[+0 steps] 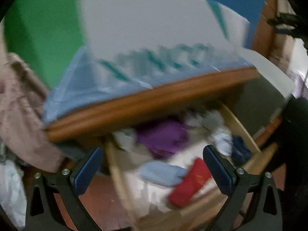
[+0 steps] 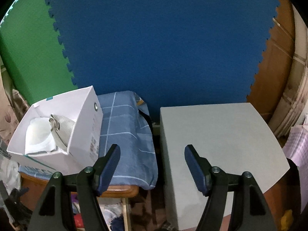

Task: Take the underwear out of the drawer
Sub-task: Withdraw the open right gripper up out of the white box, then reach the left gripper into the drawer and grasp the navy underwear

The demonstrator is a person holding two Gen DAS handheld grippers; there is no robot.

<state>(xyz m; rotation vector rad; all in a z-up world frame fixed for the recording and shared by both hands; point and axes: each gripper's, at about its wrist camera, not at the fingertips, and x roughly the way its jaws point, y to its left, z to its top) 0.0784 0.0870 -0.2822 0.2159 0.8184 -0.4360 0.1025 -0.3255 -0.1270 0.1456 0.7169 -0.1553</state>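
The left wrist view is blurred. An open wooden drawer (image 1: 119, 175) under a brown tabletop edge (image 1: 146, 104) holds several garments: a purple one (image 1: 163, 136), a light blue one (image 1: 159, 173), a red one (image 1: 190, 182), a navy one (image 1: 240, 150) and white ones (image 1: 221, 138). My left gripper (image 1: 152, 169) is open and empty, above the drawer. My right gripper (image 2: 152, 167) is open and empty, above the tabletop. A corner of the drawer (image 2: 125, 211) shows at the bottom of the right wrist view.
A white box (image 2: 84, 127) holding pale cloth (image 2: 61, 130) stands on a blue checked cloth (image 2: 127, 134) on the table. A grey box (image 2: 217, 144) stands to the right. Blue (image 2: 157, 38) and green (image 2: 28, 48) foam mats form the wall behind.
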